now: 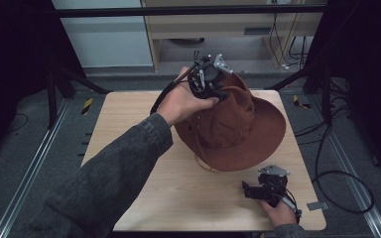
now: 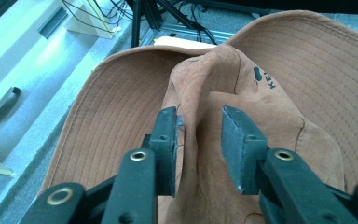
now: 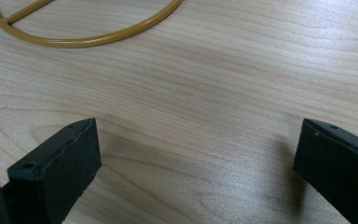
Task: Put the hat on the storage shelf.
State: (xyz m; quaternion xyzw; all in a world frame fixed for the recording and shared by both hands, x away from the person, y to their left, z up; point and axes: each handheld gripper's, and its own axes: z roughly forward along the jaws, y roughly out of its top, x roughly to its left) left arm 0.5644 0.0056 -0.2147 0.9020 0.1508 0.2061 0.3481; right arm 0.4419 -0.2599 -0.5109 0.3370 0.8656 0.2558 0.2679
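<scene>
Wooden table (image 1: 188,198), left tongs (image 2: 198,140) pinching brown hat (image 1: 238,124), right tongs (image 3: 196,163) wide, empty

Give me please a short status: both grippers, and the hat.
Left hand-held gripper pinching a fold of the brown hat's crown, hat tilted above the table. Right hand-held gripper open, low over bare wood. Yellow wire ring lies ahead of it.
</scene>
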